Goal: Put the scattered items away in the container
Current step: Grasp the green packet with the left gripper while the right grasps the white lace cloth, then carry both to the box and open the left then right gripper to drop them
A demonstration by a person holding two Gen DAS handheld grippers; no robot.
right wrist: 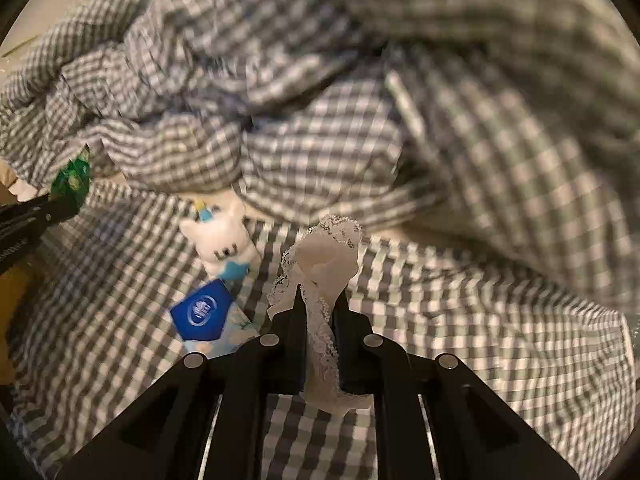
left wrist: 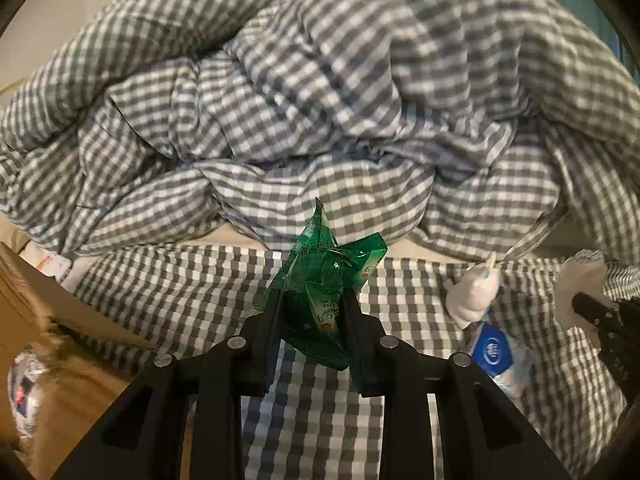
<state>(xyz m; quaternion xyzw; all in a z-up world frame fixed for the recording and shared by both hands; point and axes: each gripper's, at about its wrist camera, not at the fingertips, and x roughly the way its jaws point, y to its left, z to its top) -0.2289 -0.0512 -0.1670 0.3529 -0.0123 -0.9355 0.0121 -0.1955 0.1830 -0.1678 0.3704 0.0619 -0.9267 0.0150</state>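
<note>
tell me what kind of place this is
Probably a bedroom, on a bed: a rumpled grey-and-white gingham duvet heaped over a matching checked sheet, a small white plush toy lying on it, and a brown cardboard box alongside.

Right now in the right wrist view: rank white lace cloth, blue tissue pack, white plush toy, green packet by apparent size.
1. white lace cloth, though nearest the camera
2-3. white plush toy and blue tissue pack, look alike
4. green packet, cut off at edge

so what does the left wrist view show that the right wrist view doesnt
Only the left wrist view shows the cardboard box, low on its left side. Only the right wrist view shows the white toy's face. Both show the green packet in the left gripper, the lace cloth in the right gripper, and the blue pack.
</note>
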